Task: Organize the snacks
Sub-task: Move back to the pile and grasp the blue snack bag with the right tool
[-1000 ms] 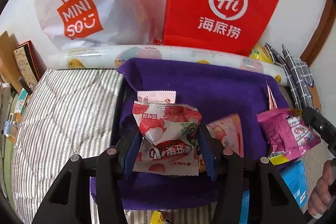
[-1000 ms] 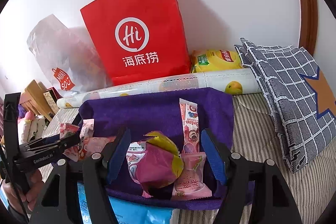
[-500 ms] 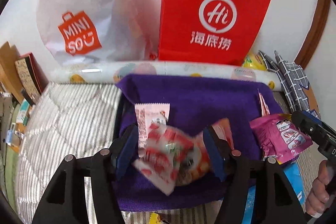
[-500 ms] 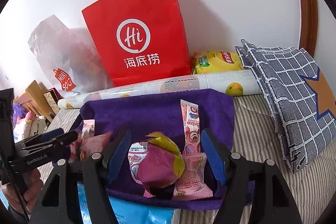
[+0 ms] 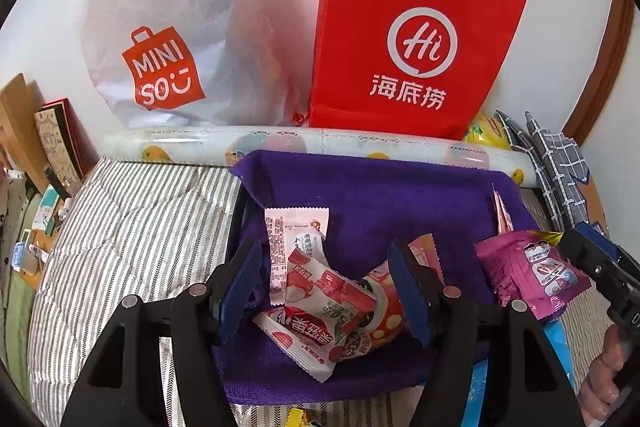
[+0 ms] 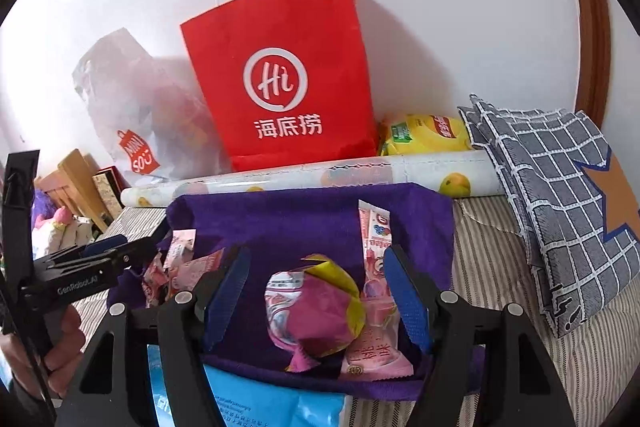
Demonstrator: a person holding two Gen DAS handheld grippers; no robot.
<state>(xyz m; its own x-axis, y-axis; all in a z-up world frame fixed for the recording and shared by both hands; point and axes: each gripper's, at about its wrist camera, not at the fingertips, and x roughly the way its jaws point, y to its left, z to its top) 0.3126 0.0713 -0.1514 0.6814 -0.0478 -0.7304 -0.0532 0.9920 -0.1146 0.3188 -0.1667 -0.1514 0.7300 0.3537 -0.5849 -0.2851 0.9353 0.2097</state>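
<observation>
Your left gripper (image 5: 326, 293) has its jaws wide, gripping nothing — the red snack (image 5: 320, 311) lies on the purple cloth (image 5: 380, 199). Right gripper (image 6: 316, 301) gapes too, around the pink bag (image 6: 316, 311).

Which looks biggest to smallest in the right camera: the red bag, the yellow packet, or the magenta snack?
1. red bag, clearly biggest.
2-3. magenta snack and yellow packet look alike; the snack sits much nearer, so no ranking.

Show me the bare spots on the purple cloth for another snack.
Free: the cloth's back strip, between the roll and the packets, and its middle, left of the stick pack. Crowded: the left pile and around the magenta bag.
</observation>
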